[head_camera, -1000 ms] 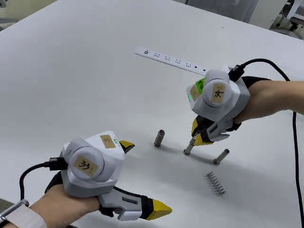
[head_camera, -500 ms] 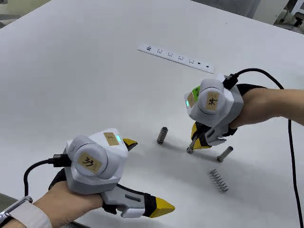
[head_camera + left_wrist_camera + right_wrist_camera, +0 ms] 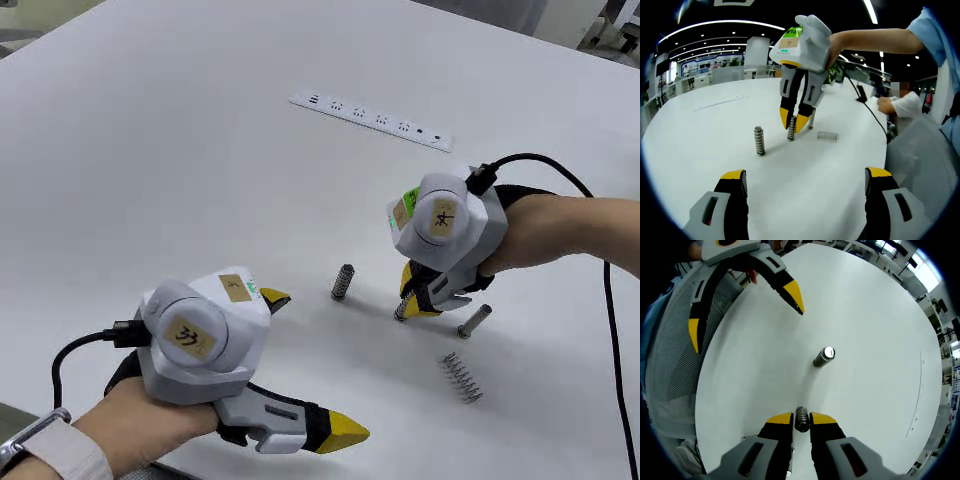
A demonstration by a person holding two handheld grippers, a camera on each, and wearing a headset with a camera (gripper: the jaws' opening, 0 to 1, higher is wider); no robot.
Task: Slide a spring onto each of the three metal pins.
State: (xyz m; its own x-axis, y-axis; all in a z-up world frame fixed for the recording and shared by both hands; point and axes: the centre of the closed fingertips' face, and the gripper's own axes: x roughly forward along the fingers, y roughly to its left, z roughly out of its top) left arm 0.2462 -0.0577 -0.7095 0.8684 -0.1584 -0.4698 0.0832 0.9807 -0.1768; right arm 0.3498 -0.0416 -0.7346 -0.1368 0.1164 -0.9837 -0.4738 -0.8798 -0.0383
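Observation:
My right gripper (image 3: 410,303) points down over the middle pin, shut on a spring (image 3: 801,419) that sits around that pin (image 3: 399,313). Left of it another pin (image 3: 343,282) stands with a spring wound around it (image 3: 759,141). A third pin (image 3: 474,320), to the right, looks bare. One loose spring (image 3: 460,377) lies flat on the white table (image 3: 180,150) in front of it. My left gripper (image 3: 310,365) is held low at the near left, jaws wide open and empty, facing the pins (image 3: 791,129).
A white power strip (image 3: 370,120) lies farther back on the table. A black cable (image 3: 610,330) trails from the right gripper across the table's right side. A seated person (image 3: 900,105) is beyond the table's edge.
The right gripper has sunk lower with the spring, which now sits further down the middle pin. The left gripper has stayed about where it was.

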